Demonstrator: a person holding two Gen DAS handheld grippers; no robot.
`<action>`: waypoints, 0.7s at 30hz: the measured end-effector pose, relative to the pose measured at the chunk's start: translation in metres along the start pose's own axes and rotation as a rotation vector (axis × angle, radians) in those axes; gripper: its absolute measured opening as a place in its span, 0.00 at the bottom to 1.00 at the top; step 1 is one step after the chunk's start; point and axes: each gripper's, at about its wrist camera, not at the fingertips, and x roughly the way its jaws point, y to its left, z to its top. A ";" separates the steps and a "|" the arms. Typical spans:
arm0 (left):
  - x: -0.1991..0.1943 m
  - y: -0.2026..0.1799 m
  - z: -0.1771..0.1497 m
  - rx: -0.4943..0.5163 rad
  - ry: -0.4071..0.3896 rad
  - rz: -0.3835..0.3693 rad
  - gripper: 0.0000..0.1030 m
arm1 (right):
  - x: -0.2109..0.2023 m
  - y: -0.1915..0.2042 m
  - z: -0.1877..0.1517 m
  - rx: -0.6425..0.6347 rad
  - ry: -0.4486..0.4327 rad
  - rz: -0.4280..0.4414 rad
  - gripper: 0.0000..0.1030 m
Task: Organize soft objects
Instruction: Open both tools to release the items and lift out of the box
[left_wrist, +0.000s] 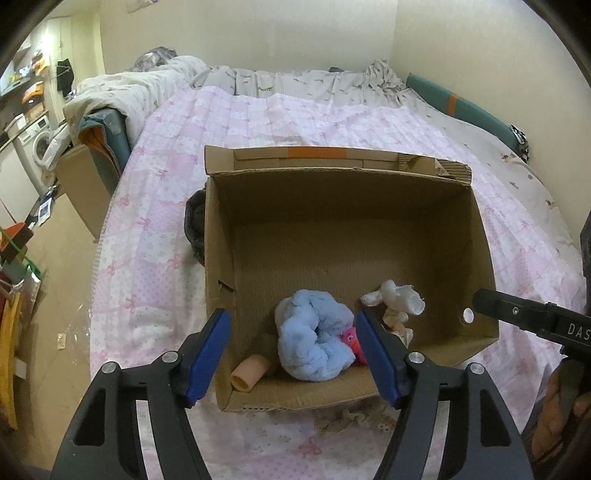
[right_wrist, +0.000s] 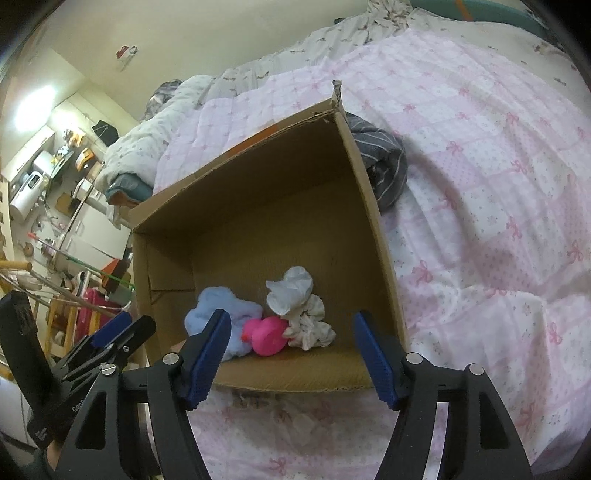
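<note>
An open cardboard box (left_wrist: 476, 236) (right_wrist: 373, 206) sits on the pink quilted bed. Inside lie a light blue fluffy cloth (left_wrist: 314, 339) (right_wrist: 218, 310), a pink rubber duck (left_wrist: 351, 338) (right_wrist: 267, 334), white crumpled cloths (left_wrist: 397, 301) (right_wrist: 299, 302) and a beige tube (left_wrist: 249, 374). My left gripper (left_wrist: 293, 356) is open and empty above the box's near edge. My right gripper (right_wrist: 291, 354) is open and empty at the near edge too. A grey striped garment (right_wrist: 380, 158) (left_wrist: 195, 225) lies outside against the box's wall.
The pink quilt (left_wrist: 258, 122) (right_wrist: 498, 184) covers the bed, with bunched bedding at the head (left_wrist: 155, 81). The right gripper's body shows in the left wrist view (left_wrist: 532, 317). Another cardboard box (left_wrist: 85, 184) and a cluttered floor are left of the bed.
</note>
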 end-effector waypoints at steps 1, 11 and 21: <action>-0.001 0.001 -0.001 -0.003 -0.001 0.002 0.66 | 0.000 0.001 0.000 -0.004 -0.001 -0.002 0.71; -0.030 0.008 -0.008 0.016 -0.081 0.078 0.66 | -0.021 0.022 -0.010 -0.097 -0.069 -0.049 0.76; -0.050 0.007 -0.030 -0.002 -0.058 0.055 0.66 | -0.034 0.022 -0.033 -0.081 -0.051 -0.050 1.00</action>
